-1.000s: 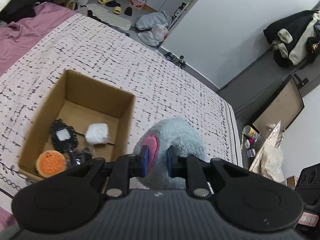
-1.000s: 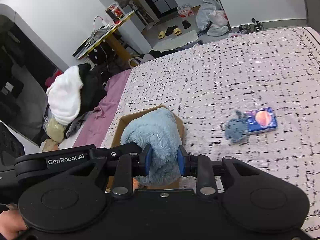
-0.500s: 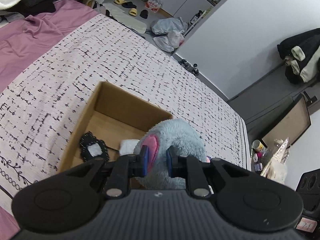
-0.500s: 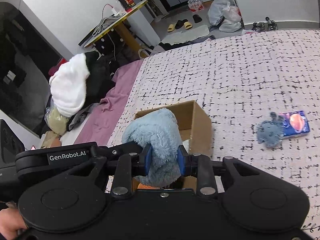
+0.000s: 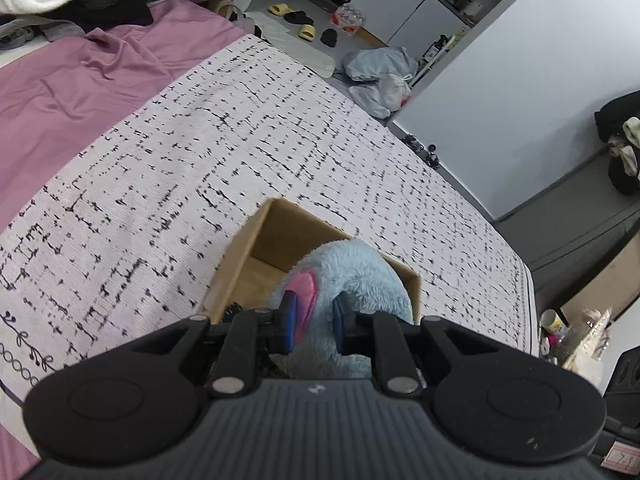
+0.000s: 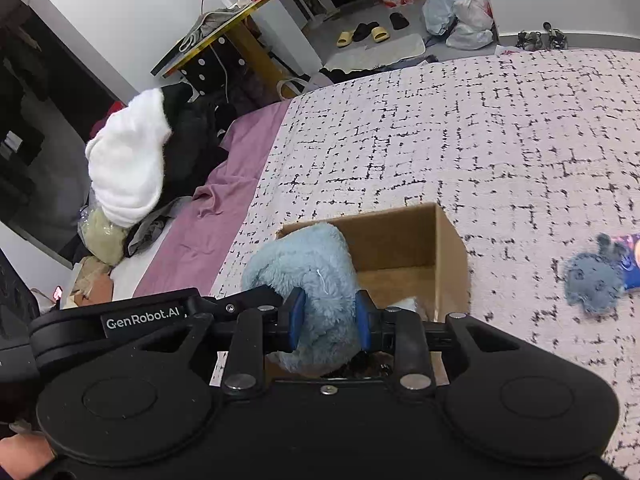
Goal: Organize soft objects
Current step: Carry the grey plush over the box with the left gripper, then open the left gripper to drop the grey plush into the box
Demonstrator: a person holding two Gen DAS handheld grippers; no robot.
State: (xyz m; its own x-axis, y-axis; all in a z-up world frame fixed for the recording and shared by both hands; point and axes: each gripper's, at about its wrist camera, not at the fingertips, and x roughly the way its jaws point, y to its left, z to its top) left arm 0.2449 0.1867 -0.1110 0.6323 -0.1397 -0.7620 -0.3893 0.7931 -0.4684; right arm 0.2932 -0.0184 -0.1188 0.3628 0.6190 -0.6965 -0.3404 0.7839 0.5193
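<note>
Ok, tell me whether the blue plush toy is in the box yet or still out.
Not in yet: both the left gripper and right gripper are shut on the blue plush toy, held over the open cardboard box.

Both black tools, left tool point(image 5: 311, 322) and right tool point(image 6: 328, 320), have blue pads, silver screws; "GenRobot.AI" label.

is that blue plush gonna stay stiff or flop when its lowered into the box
Probably floppy: the plush bulges around both grippers' pads, left and right. Likely light for its bulk, being fluffy. It should settle and squash into the box, not roll.
</note>
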